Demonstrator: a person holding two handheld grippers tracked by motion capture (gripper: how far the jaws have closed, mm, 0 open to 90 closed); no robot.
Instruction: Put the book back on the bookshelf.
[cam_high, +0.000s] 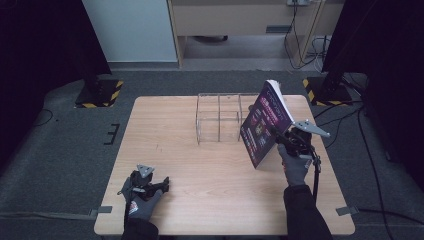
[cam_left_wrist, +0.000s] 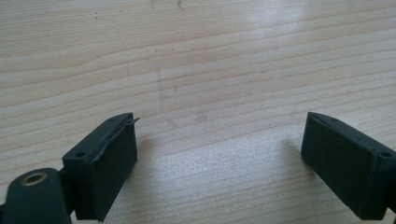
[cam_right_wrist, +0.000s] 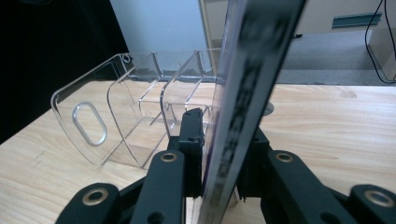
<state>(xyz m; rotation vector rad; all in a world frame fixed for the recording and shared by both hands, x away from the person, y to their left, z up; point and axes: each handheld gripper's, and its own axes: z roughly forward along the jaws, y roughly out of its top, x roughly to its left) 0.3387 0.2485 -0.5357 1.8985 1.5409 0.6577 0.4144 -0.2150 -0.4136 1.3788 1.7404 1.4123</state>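
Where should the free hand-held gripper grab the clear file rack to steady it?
Pinch the clear file rack on its outer end wall, coming from the left hand-held gripper's side. That thin upright panel faces open table, while the book in the right hand-held gripper crowds the other end.

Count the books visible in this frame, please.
1. A single dark purple-covered book is held tilted above the wooden table by the right gripper, just right of the clear acrylic divider rack, whose see-through compartments hold none.
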